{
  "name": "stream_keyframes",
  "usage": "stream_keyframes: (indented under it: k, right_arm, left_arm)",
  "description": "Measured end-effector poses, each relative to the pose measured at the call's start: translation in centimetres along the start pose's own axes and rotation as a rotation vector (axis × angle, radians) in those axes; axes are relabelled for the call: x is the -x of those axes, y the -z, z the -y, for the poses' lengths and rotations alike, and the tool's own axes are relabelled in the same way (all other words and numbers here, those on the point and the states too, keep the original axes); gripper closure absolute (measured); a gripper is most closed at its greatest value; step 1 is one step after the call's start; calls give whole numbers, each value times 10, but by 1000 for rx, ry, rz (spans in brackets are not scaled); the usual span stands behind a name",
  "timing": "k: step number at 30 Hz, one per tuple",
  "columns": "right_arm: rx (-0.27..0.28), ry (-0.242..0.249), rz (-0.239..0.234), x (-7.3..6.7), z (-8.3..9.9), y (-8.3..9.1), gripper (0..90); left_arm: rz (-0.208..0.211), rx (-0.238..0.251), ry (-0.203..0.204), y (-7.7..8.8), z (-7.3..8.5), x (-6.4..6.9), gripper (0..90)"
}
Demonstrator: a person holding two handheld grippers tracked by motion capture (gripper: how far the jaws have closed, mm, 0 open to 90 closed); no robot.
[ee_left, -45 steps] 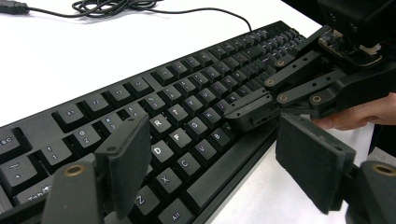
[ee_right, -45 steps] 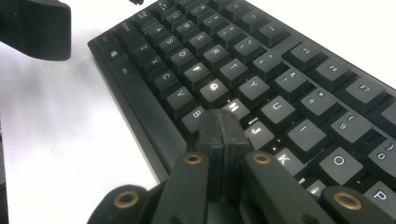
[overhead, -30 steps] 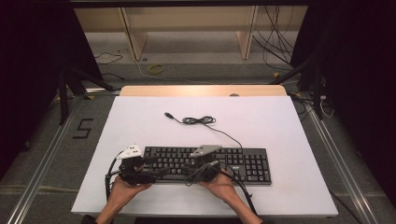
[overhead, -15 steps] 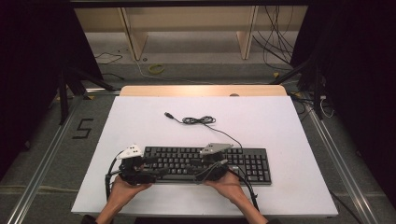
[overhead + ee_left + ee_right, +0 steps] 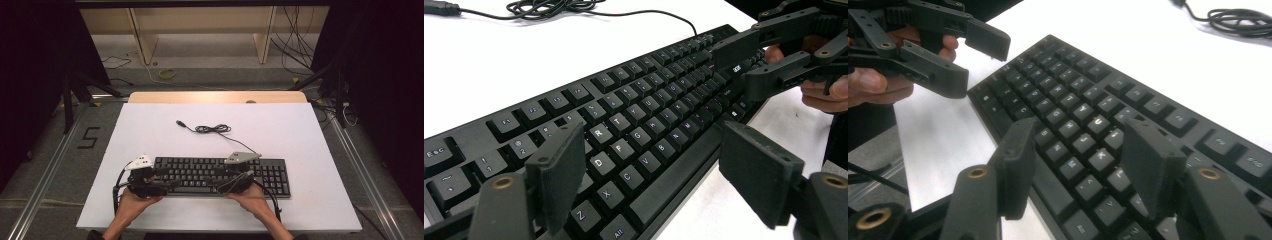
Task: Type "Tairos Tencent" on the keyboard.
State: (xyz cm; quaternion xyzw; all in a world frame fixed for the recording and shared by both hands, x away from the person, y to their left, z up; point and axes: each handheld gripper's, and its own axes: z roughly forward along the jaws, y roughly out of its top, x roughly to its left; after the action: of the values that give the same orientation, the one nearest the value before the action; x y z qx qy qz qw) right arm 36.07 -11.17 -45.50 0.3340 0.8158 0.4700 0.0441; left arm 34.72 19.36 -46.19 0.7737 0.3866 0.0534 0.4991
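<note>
A black keyboard lies along the front of the white table. My left gripper hovers over the keyboard's left front corner, open, with nothing between its jaws. My right gripper hangs over the front edge near the middle, pointing at the left one. It is open, and its jaws have just been opening, with only keys below them. Each gripper view shows the other gripper farther off: the right gripper and the left gripper, both with jaws apart. The keyboard rests flat.
The keyboard's black cable lies coiled on the table behind it, ending in a USB plug. Wooden shelving and loose wires stand beyond the far edge. Metal rails run along both sides of the table.
My right gripper has shifted to the right along the keyboard's front edge and its jaws have spread apart. The left gripper and the keyboard stay where they were.
</note>
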Motion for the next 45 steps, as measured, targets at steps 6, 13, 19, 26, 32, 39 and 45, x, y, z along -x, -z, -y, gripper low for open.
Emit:
stream_keyframes:
  k: [6,13,19,26,32,39,45]
  right_arm:
    - [22,-8,-4,3,2,9,456]
    - [34,-16,1,5,7,17,442]
    - [39,-18,3,7,11,22,432]
    - [54,-16,12,8,15,31,420]
    - [66,-21,22,8,20,39,398]
    - [79,-16,35,8,24,46,378]
    - [86,-23,39,8,28,51,371]
  left_arm:
    - [4,-1,7,0,-1,-1,266]
    - [1,-2,3,-2,-2,-1,272]
    - [-3,-6,5,-4,-5,-3,283]
    - [-10,-22,18,-12,-11,-5,319]
    - [-18,-45,28,-19,-15,-7,382]
    - [-19,-81,11,-29,-21,-10,512]
    - [-25,-113,-9,-40,-25,-11,646]
